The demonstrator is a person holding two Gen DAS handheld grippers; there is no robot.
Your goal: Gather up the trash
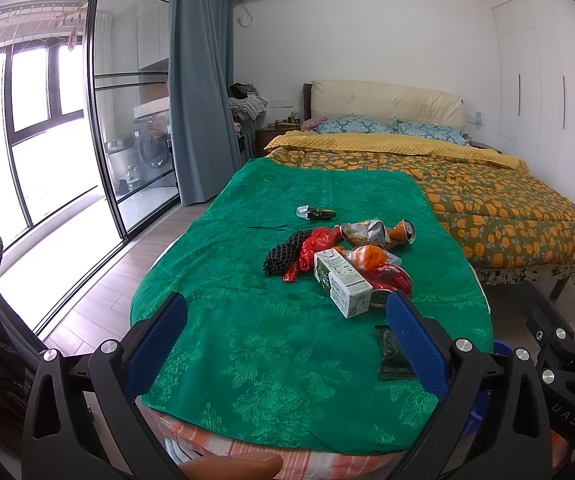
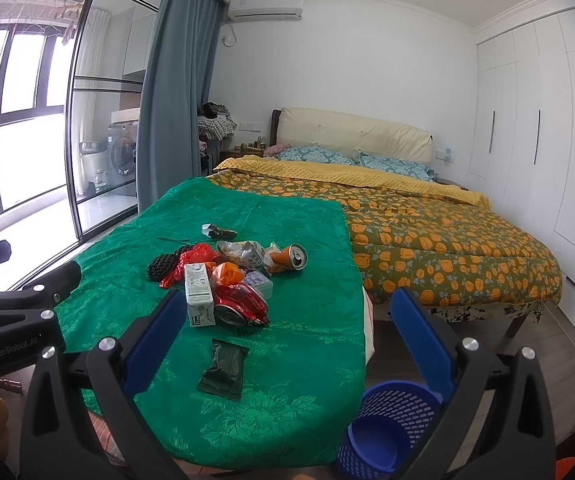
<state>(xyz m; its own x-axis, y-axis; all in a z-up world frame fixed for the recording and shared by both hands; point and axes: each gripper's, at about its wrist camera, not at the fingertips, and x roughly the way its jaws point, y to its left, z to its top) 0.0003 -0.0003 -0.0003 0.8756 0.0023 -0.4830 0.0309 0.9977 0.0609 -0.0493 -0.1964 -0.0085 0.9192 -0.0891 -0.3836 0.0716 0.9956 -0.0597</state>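
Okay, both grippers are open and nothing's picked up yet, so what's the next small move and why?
Probably ease the right gripper forward and down onto the dark green flat packet. It lies alone on the green cloth, nearest that gripper and apart from the trash pile, and the blue basket stands on the floor just right of the table, so the carry is short. The left gripper can wait, open.

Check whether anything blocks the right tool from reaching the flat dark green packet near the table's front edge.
Nothing visible does. The dark green packet lies alone on the green tablecloth, nearer than the trash pile with the milk carton. The open right tool faces it directly.
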